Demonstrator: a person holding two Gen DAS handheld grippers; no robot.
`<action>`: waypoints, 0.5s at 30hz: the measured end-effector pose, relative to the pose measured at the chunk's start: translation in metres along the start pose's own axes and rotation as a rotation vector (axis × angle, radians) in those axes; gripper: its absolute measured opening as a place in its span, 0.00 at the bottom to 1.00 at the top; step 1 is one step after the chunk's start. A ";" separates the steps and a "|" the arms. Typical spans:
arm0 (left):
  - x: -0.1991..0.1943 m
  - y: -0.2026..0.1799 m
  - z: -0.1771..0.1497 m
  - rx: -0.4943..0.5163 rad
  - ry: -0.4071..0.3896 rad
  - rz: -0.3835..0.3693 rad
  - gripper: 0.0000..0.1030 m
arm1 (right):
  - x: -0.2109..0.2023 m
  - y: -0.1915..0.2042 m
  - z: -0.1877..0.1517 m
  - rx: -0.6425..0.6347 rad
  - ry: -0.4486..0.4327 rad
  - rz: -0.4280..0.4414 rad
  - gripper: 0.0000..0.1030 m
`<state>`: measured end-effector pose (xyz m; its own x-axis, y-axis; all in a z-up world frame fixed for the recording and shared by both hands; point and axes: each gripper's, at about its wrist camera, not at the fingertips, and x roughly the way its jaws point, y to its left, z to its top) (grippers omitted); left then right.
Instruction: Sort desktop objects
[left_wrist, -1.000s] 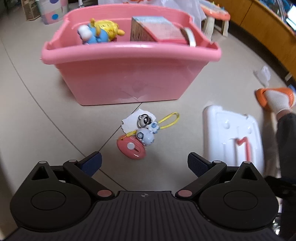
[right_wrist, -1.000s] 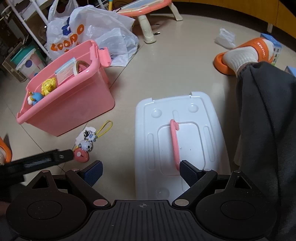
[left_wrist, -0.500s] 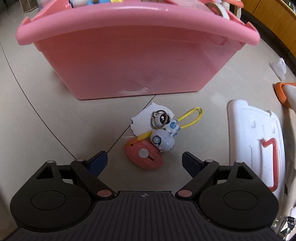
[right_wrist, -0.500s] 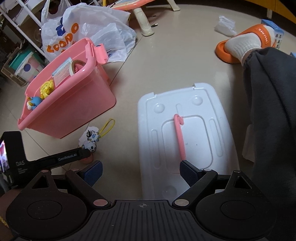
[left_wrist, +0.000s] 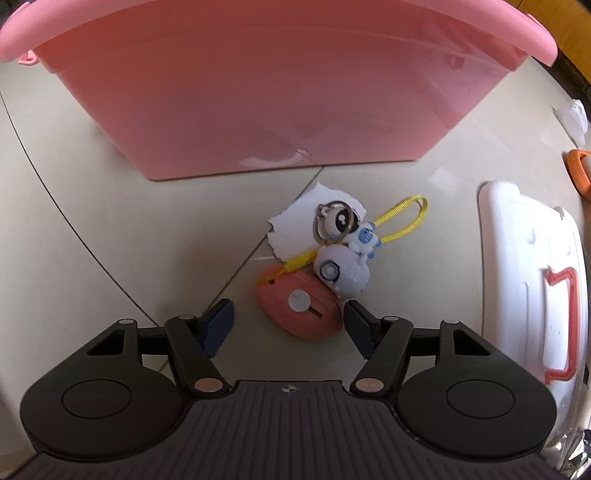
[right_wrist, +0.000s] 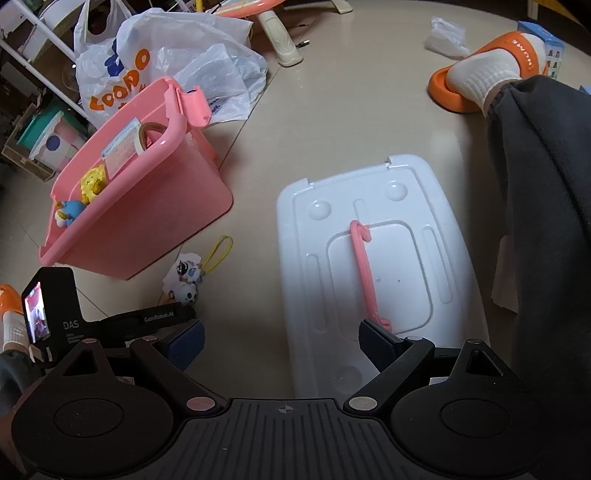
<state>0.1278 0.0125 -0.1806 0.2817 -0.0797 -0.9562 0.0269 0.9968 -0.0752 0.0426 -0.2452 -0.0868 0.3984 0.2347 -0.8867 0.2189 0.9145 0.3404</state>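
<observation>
A pink oval gadget (left_wrist: 300, 306) lies on the floor, tied by a yellow cord (left_wrist: 402, 218) to small white-and-blue robot charms (left_wrist: 343, 271) on a paper scrap (left_wrist: 295, 225). My left gripper (left_wrist: 288, 325) is open, low over the floor, with the pink gadget between its fingers. The pink bin (left_wrist: 266, 85) stands just beyond; in the right wrist view (right_wrist: 140, 206) it holds toys and tape. My right gripper (right_wrist: 282, 343) is open and empty above the white lid (right_wrist: 373, 258).
The white lid with a pink handle (left_wrist: 532, 280) lies right of the charms. A person's leg (right_wrist: 546, 221) and orange slipper (right_wrist: 491, 70) are at the right. Plastic bags (right_wrist: 166, 59) lie behind the bin.
My left gripper has moved forward and down toward the floor, so the pink gadget now sits between its fingers. The right gripper has stayed nearly still above the lid.
</observation>
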 end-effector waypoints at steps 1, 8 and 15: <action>0.001 0.001 0.002 0.001 -0.001 0.001 0.66 | 0.000 0.000 0.000 0.001 0.001 0.000 0.86; 0.006 0.001 0.016 0.052 0.006 0.020 0.66 | 0.002 0.000 0.000 0.004 0.008 0.005 0.86; 0.007 0.012 0.035 0.050 -0.004 0.039 0.42 | 0.003 0.001 -0.001 0.008 0.010 0.003 0.86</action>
<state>0.1633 0.0236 -0.1785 0.2873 -0.0407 -0.9570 0.0635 0.9977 -0.0234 0.0430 -0.2435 -0.0893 0.3899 0.2407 -0.8889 0.2253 0.9110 0.3455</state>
